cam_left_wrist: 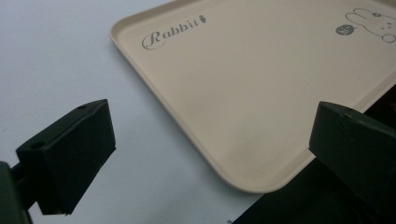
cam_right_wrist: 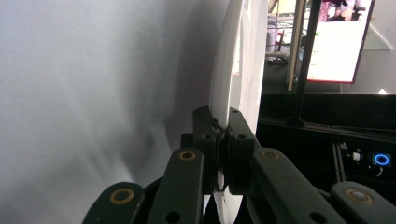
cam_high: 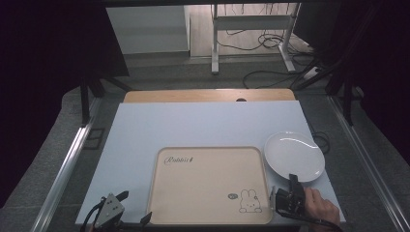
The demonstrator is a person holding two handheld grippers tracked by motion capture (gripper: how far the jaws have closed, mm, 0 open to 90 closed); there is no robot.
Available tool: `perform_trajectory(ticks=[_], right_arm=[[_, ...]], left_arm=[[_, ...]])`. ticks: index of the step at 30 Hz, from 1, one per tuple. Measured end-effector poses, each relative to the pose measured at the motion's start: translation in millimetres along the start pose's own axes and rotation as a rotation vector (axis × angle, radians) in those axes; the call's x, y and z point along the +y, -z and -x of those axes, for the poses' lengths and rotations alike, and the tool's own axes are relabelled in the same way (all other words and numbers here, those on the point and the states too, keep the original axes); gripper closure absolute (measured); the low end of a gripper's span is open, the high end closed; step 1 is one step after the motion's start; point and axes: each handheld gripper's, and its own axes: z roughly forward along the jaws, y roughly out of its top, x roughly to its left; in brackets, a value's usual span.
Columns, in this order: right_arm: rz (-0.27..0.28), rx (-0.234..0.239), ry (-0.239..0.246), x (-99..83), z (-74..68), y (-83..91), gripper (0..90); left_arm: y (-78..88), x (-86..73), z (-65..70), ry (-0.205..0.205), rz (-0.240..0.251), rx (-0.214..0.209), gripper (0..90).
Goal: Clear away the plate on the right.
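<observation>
R tongs pinch plate rim; L tongs open by tray.

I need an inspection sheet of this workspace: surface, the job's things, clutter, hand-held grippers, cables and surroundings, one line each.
Surface: pale blue table top, wooden strip along its far edge.
Job's things: white plate at the table's right edge, right of the beige rabbit tray; tray bare.
Clutter: nothing seen.
Grippers: right hand-held gripper shut on the plate's near rim; left hand-held gripper open, at the tray's near left corner, holding nothing.
Cables: black cables on the floor beyond the table.
Surroundings: white desk frame behind; metal rails on both sides; lit screen in the right gripper view.
</observation>
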Motion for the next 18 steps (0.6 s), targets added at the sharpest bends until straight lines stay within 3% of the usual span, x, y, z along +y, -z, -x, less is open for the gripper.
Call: perform_trajectory(ticks=[18], right_arm=[[0.040,-0.024,-0.004,8.5,2.9,10.5,84.9]], left_arm=[[0.0,0.0,-0.4,0.003,0.001,0.002,0.0]])
